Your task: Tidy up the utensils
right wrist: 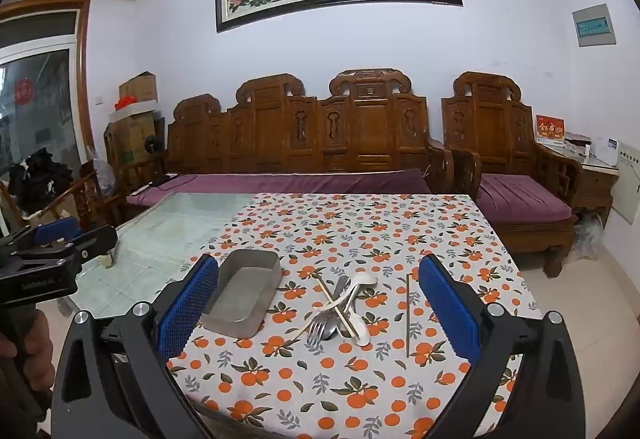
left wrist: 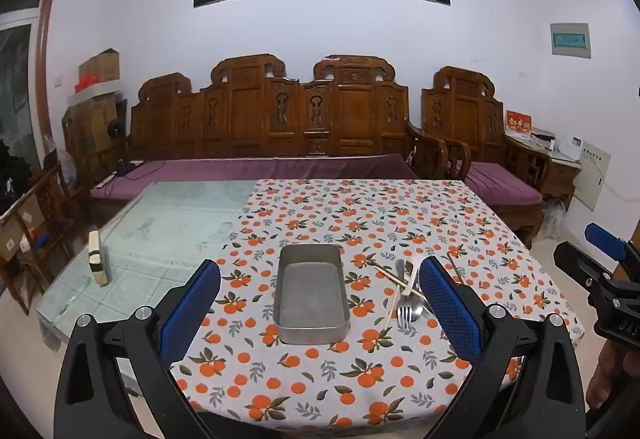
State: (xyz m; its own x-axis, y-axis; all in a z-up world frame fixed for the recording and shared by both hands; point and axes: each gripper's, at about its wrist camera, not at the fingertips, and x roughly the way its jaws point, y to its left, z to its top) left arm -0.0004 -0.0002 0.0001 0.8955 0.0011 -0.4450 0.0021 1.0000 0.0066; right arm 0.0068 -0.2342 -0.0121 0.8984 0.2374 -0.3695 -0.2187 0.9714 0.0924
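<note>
We read "DAS" on the right tongs' (left wrist: 616,271) black body, cut off. Red card (right wrist: 550,130) far right has gold characters, unreadable to us.

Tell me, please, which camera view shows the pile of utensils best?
The right wrist view: the pile of utensils lies unobstructed between its open jaws, showing fork, spoons and chopsticks. In the left wrist view the pile is partly hidden behind one blue jaw pad.
</note>
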